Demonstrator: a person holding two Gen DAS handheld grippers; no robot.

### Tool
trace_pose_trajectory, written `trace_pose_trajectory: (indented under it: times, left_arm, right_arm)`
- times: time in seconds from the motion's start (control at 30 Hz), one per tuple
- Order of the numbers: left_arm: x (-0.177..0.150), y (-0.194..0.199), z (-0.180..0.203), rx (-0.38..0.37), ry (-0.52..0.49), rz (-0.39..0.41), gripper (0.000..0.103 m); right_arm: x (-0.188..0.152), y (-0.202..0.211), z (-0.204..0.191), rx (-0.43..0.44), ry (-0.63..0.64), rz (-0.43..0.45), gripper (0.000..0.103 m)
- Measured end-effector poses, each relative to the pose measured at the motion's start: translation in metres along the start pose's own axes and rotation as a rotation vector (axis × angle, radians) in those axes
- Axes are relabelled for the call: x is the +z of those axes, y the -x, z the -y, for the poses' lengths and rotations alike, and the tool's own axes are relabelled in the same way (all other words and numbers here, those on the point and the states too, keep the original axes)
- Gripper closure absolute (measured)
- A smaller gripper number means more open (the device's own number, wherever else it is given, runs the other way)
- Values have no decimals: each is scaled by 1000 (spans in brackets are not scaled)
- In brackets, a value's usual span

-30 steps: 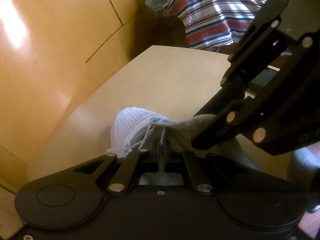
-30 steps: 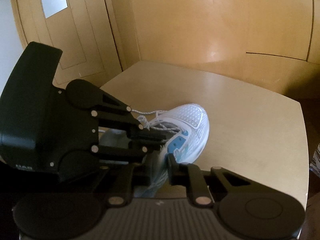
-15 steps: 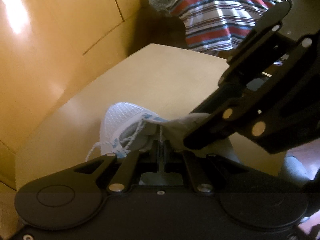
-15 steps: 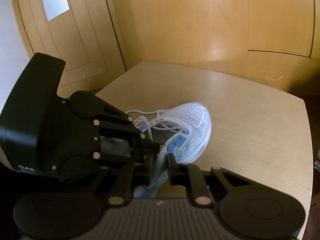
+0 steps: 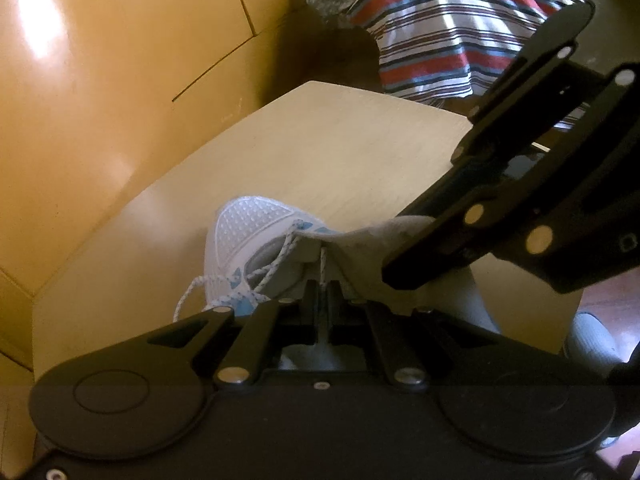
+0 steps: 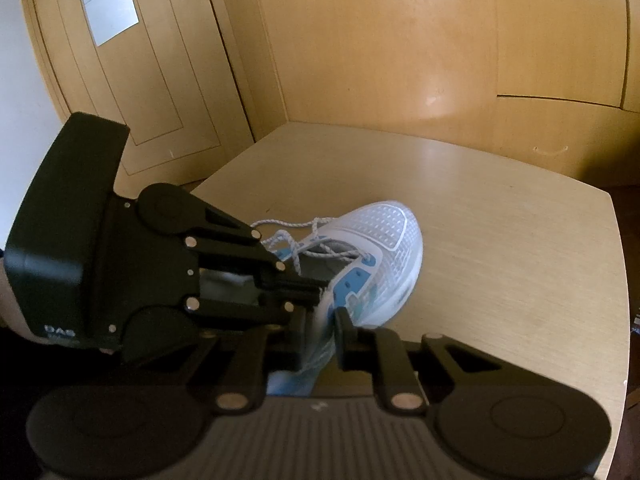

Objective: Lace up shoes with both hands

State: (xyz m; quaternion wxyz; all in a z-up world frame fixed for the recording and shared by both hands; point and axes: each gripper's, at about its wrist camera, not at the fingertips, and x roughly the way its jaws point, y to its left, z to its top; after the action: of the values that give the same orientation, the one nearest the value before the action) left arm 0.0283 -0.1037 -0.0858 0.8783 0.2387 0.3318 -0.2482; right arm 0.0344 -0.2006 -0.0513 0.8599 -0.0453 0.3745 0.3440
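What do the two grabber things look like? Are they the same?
Yes, they match. The left gripper and right gripper are matte black plastic, with flat angular linkage bars, round silver pins at the joints and big round discs at the base. The left one has a boxy black body with small pale lettering. No cables show.

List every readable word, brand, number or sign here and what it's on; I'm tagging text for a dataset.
"DAS": white letters low on the black housing of the left tool.
A smaller line beneath it is too blurred to read.
The shoe, the table and the door's white panel show no readable text.
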Motion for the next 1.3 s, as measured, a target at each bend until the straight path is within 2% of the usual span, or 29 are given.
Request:
trace_pose_trajectory:
  times: [1.3]
  left_arm:
    - [2,3,3,31,-58,36,102]
  right_arm:
    - [0,1,-4,-3,0,-8,88]
